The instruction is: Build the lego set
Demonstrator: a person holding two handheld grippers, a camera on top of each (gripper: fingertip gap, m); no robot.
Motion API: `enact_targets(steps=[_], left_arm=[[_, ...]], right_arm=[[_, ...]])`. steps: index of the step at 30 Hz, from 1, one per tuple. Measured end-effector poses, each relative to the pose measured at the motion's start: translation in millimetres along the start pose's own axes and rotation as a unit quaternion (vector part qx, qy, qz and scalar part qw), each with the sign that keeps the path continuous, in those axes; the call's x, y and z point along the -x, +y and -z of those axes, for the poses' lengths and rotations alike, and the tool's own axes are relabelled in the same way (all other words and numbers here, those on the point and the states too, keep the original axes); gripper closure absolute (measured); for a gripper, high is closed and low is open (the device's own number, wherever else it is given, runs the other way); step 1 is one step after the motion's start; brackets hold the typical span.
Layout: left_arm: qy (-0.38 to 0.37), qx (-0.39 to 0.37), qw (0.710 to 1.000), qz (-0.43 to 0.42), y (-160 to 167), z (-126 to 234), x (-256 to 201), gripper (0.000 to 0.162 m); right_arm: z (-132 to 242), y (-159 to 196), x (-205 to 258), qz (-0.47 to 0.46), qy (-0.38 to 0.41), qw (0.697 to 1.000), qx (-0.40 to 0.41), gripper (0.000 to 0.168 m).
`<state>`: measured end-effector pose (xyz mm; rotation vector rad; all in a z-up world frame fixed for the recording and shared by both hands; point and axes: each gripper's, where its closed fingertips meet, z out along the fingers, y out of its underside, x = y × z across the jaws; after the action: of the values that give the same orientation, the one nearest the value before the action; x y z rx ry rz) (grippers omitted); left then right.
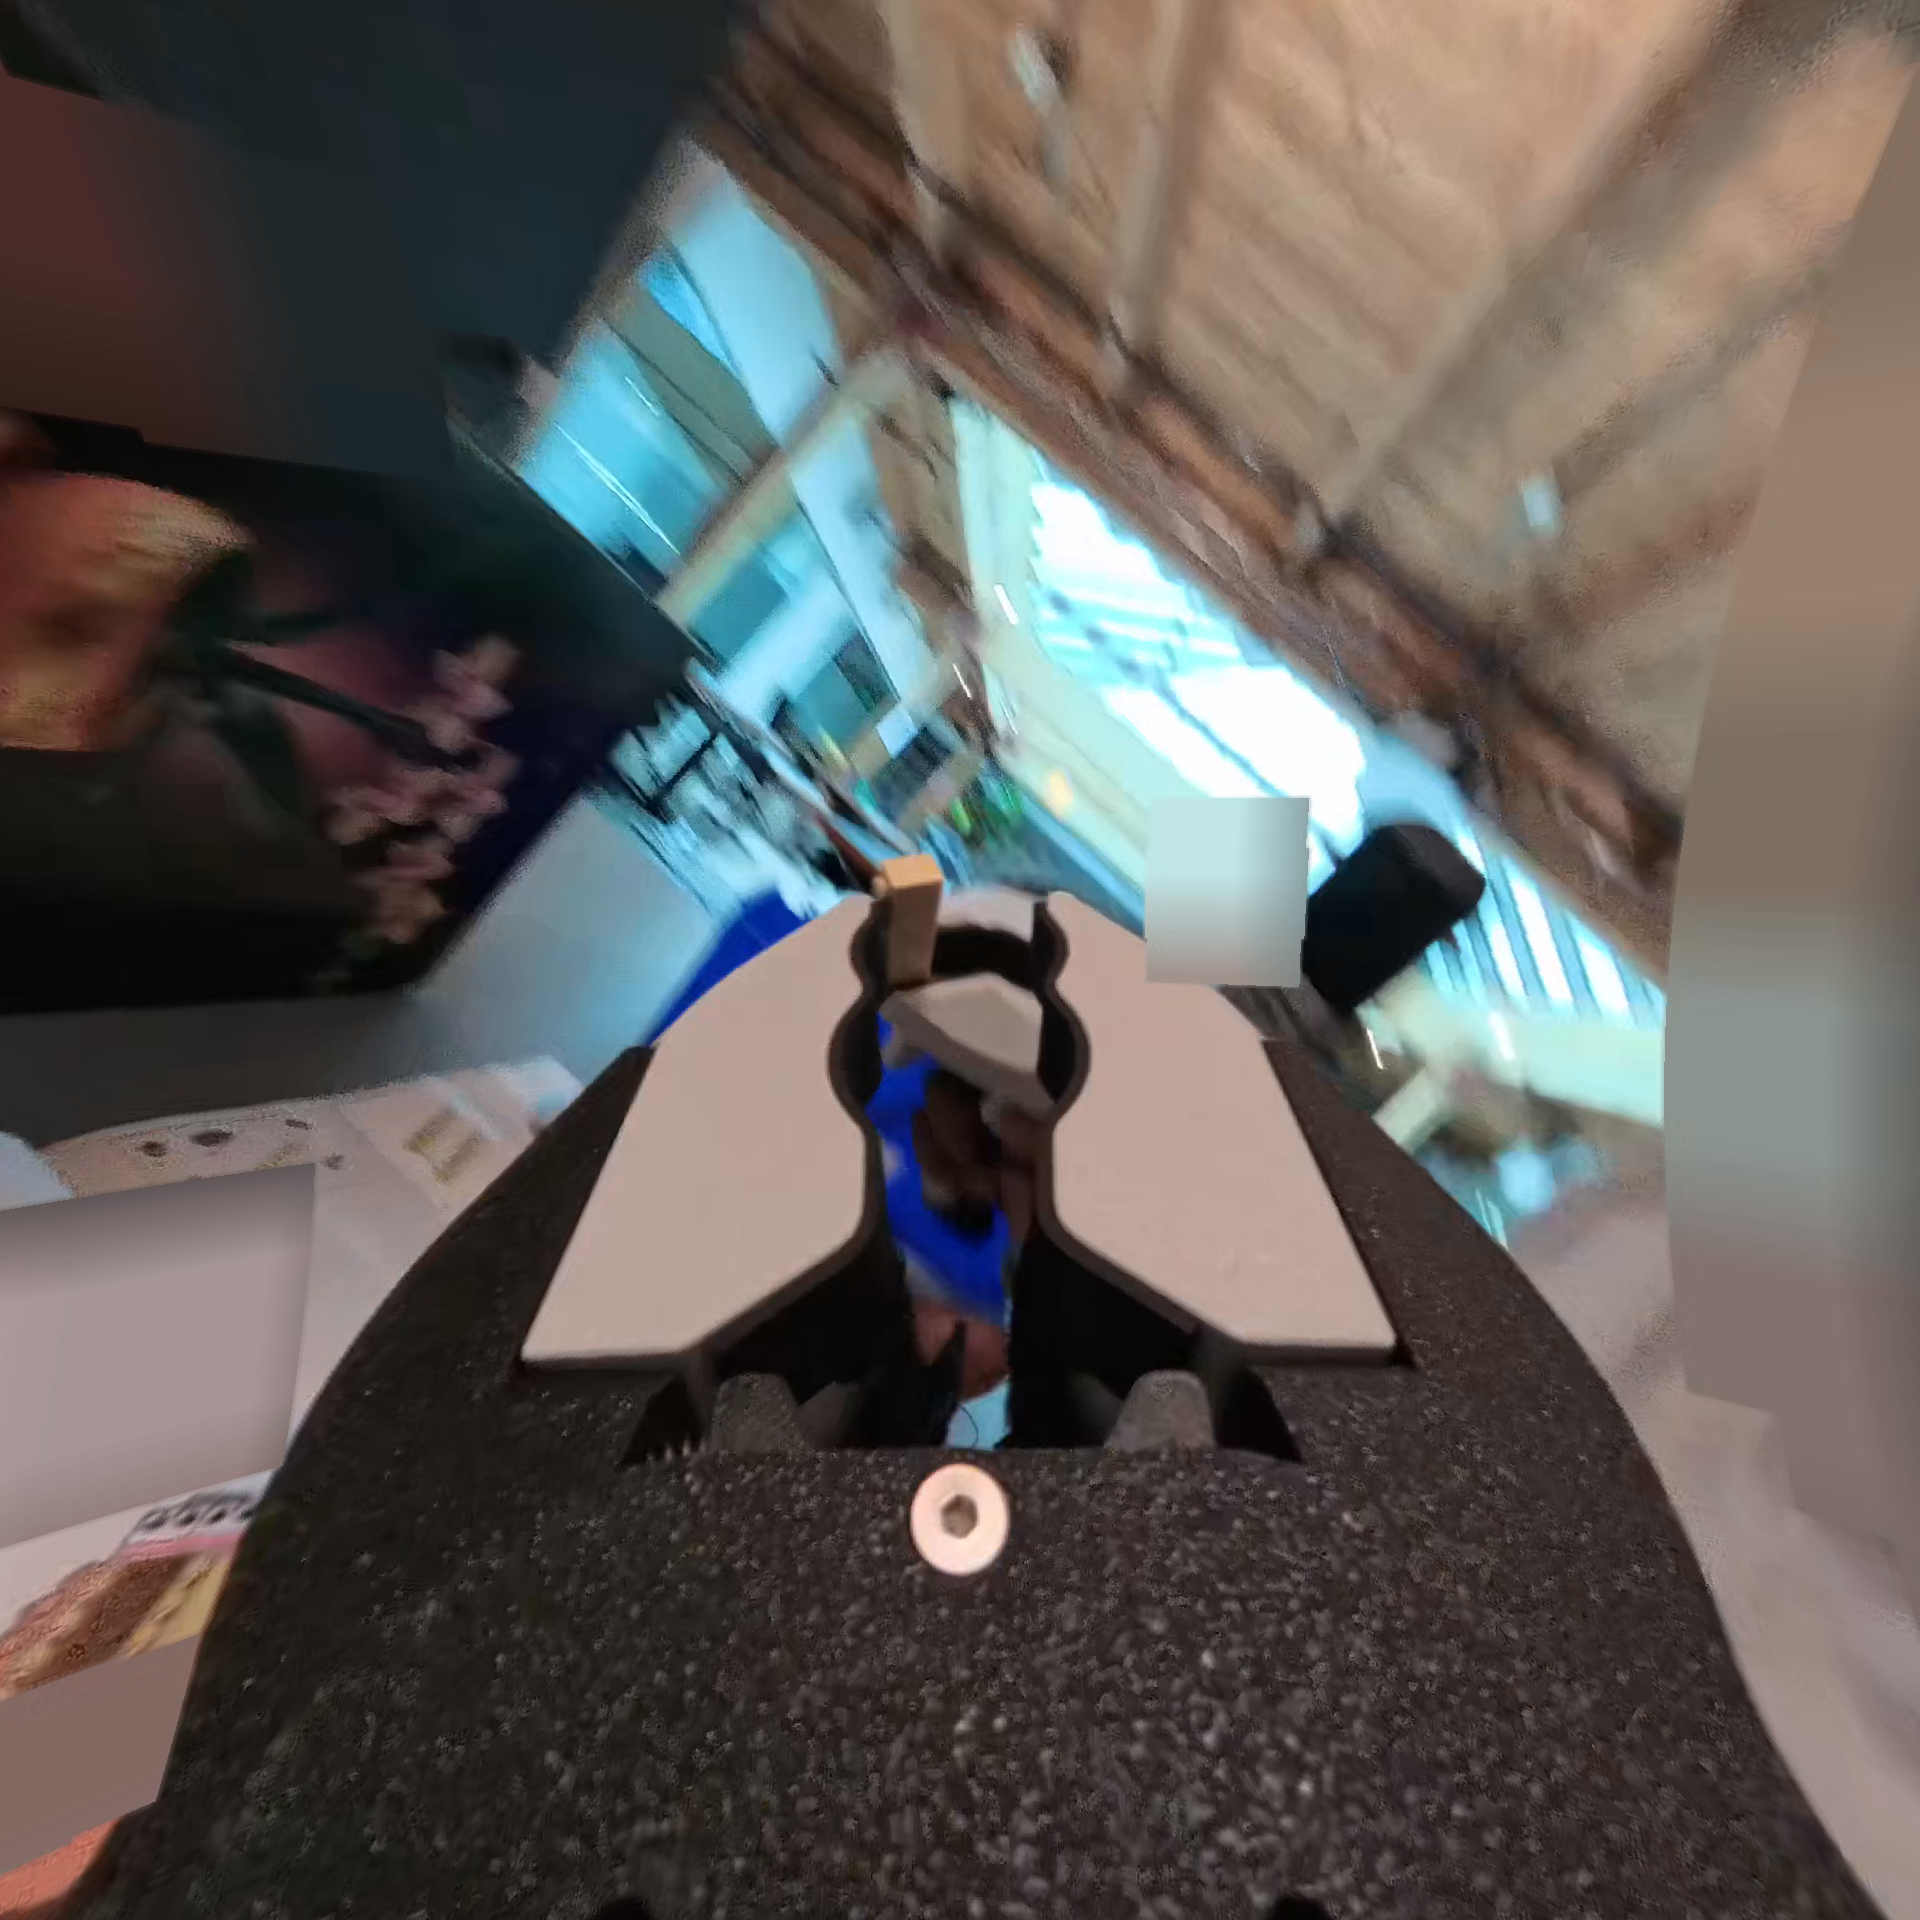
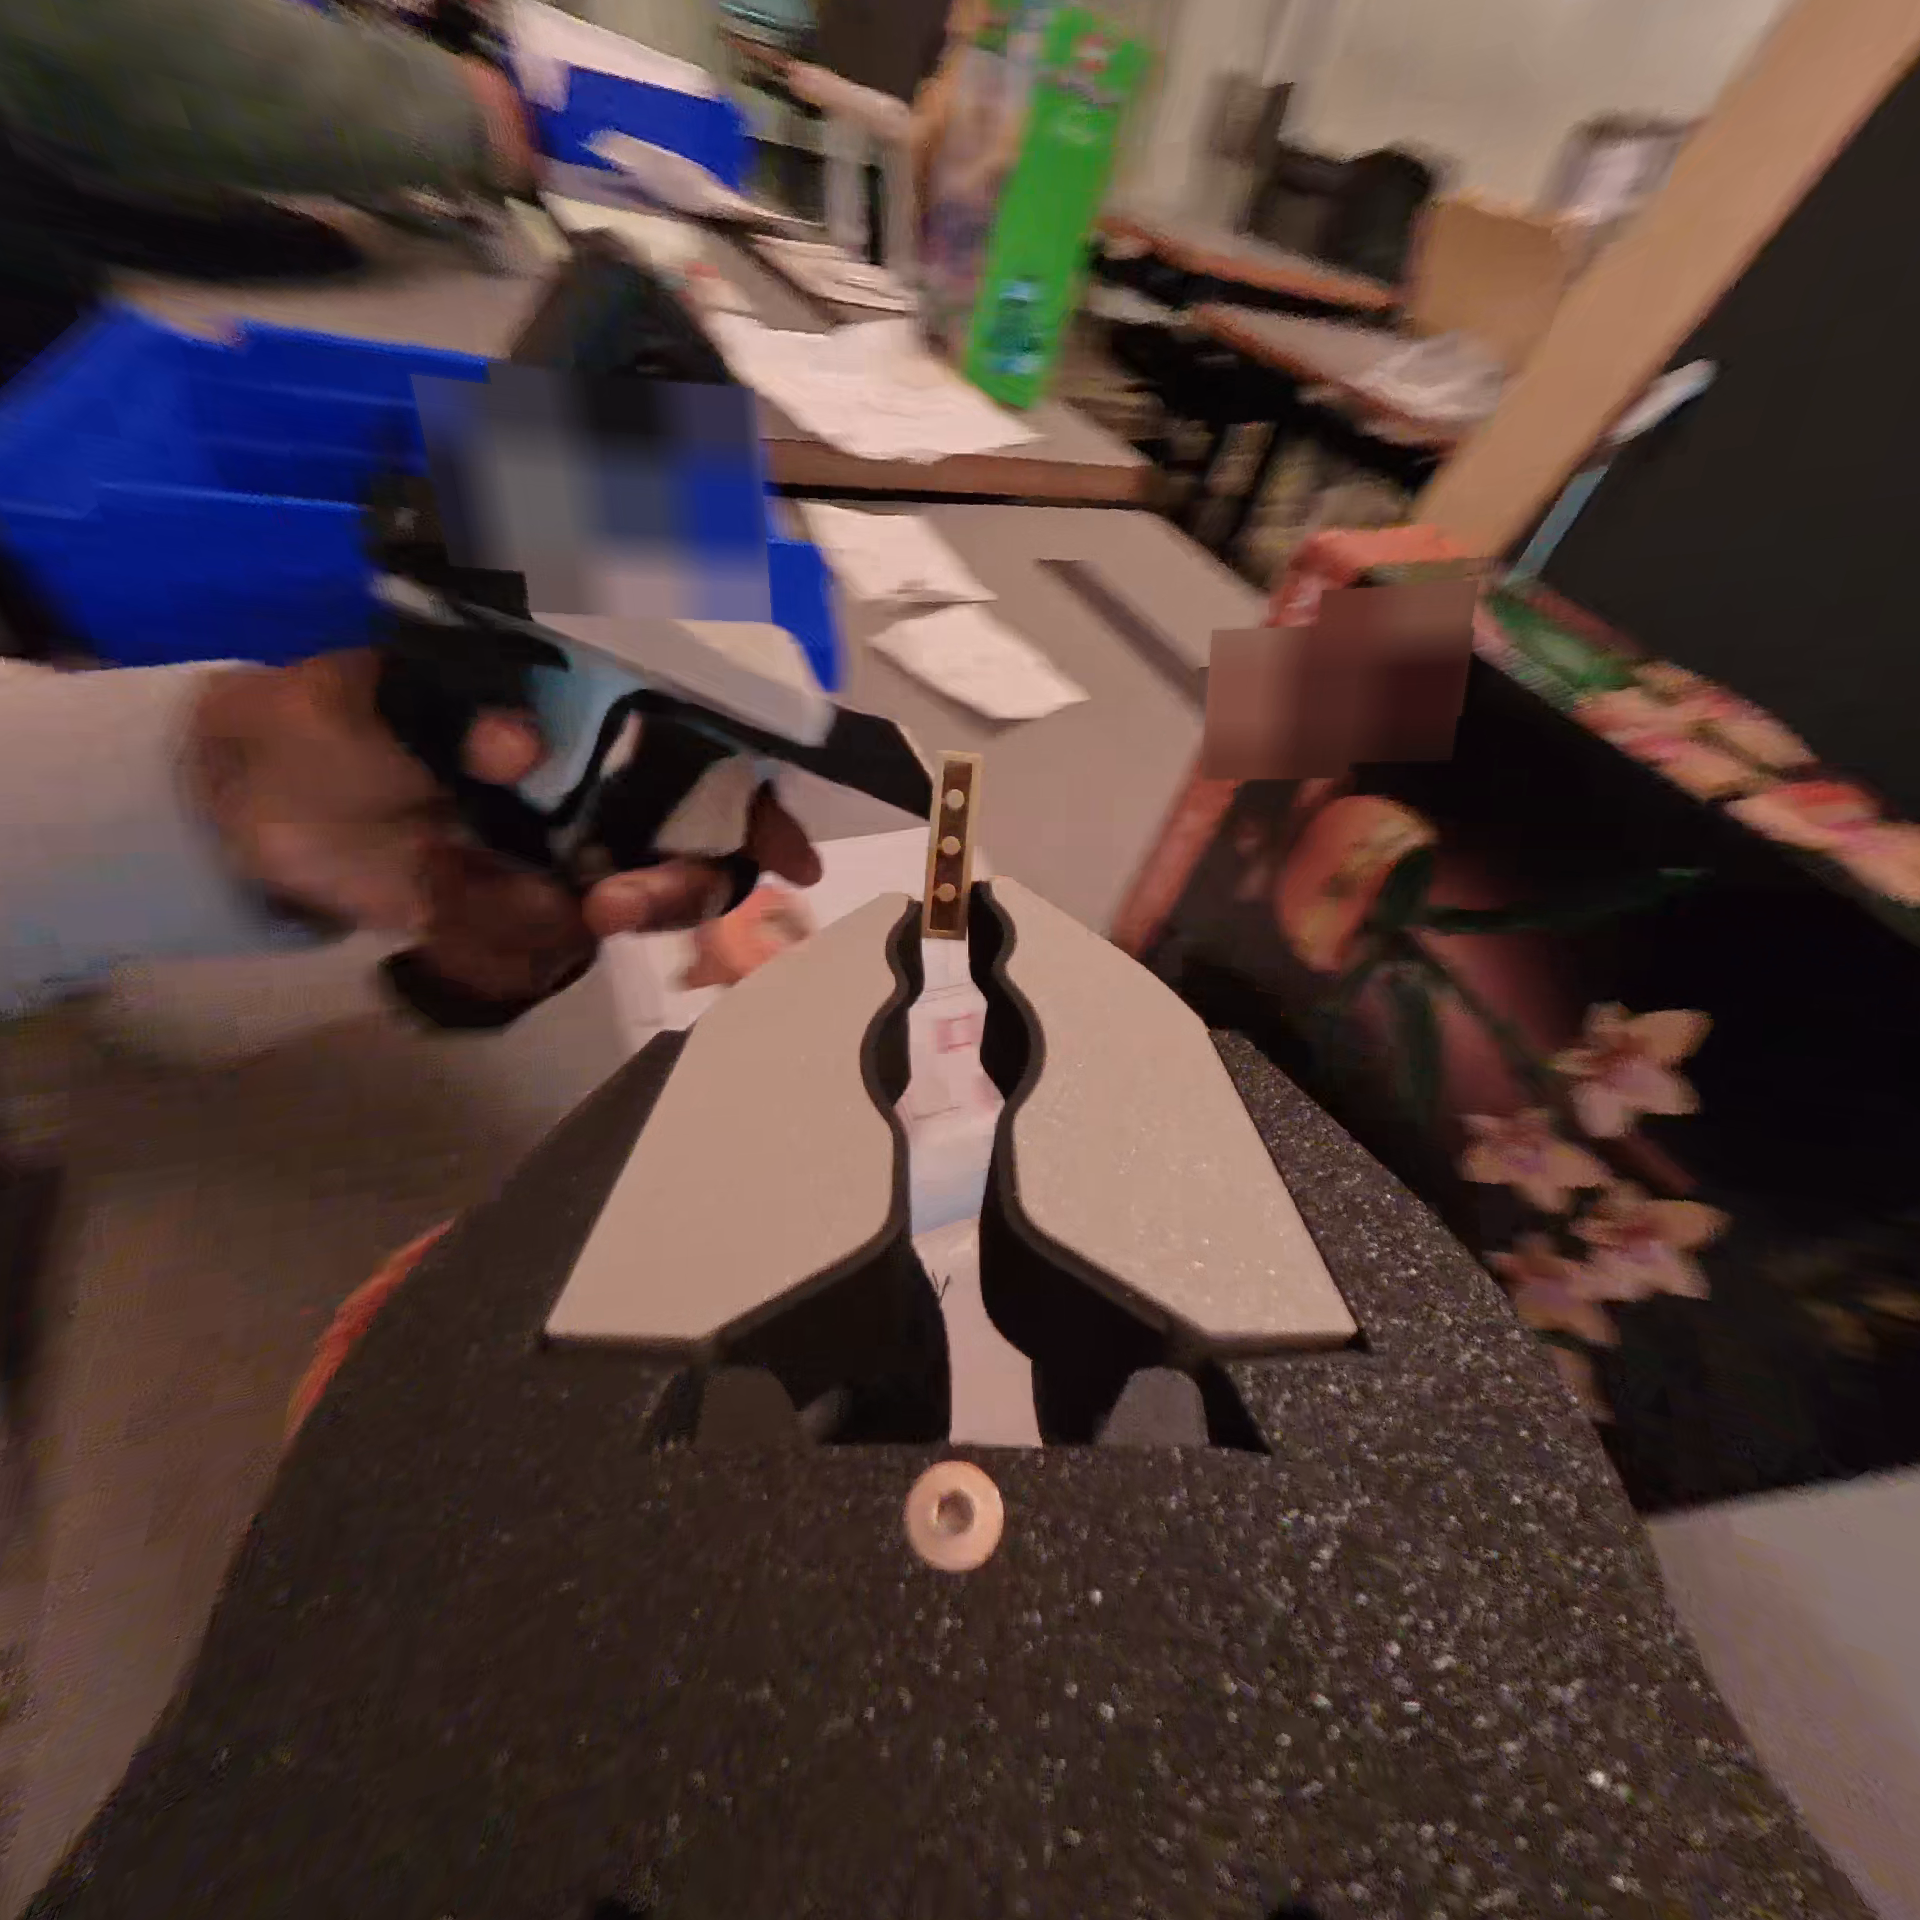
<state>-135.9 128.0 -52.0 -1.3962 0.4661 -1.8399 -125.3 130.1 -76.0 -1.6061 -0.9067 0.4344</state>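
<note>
The right gripper (image 2: 948, 914) pinches a narrow tan lego plate (image 2: 954, 847) by its near end, upright, underside holes facing the camera, seemingly offered for mating. Left of it, a person's hand (image 2: 436, 831) aims the left gripper (image 2: 914, 774) at the plate's far end. In the left wrist view, the left gripper (image 1: 961, 920) clamps a small tan piece (image 1: 909, 920) against its left fingertip, tilted up toward the room.
</note>
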Motion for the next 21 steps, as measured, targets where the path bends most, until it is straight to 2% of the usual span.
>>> enact_targets(steps=[3,5,7,9,11,13,15,17,19,20,21], left_arm=[[0.032,0.159,0.978,-0.132,33,21,-11,0.127],[0.031,0.235,0.937,-0.257,53,33,-13,0.126],[0.037,0.282,0.903,-0.323,68,37,-16,0.128],[0.054,0.299,0.894,-0.329,79,34,-22,0.131],[0.066,0.297,0.898,-0.318,83,31,-26,0.136],[0.065,0.292,0.903,-0.308,84,29,-26,0.141],[0.064,0.286,0.906,-0.307,85,31,-27,0.153],[0.064,0.286,0.906,-0.305,88,34,-29,0.154],[0.061,0.294,0.904,-0.306,92,40,-32,0.154],[0.054,0.3,0.899,-0.315,95,44,-32,0.146],[0.036,0.309,0.892,-0.328,98,50,-30,0.13]], right_arm=[[25,9,24,-0.089,-0.175,0.98,0.017,0.161],[36,20,37,-0.107,-0.243,0.962,0.064,0.161],[40,28,49,-0.098,-0.277,0.951,0.1,0.161],[40,33,61,-0.083,-0.302,0.941,0.13,0.161],[38,37,69,-0.065,-0.31,0.936,0.152,0.161],[37,33,73,-0.06,-0.314,0.935,0.151,0.161],[37,32,76,-0.055,-0.313,0.936,0.153,0.161],[38,32,81,-0.048,-0.312,0.935,0.16,0.161],[39,34,88,-0.041,-0.306,0.936,0.169,0.161],[41,35,90,-0.037,-0.301,0.937,0.173,0.161],[44,36,91,-0.034,-0.291,0.94,0.176,0.161]])
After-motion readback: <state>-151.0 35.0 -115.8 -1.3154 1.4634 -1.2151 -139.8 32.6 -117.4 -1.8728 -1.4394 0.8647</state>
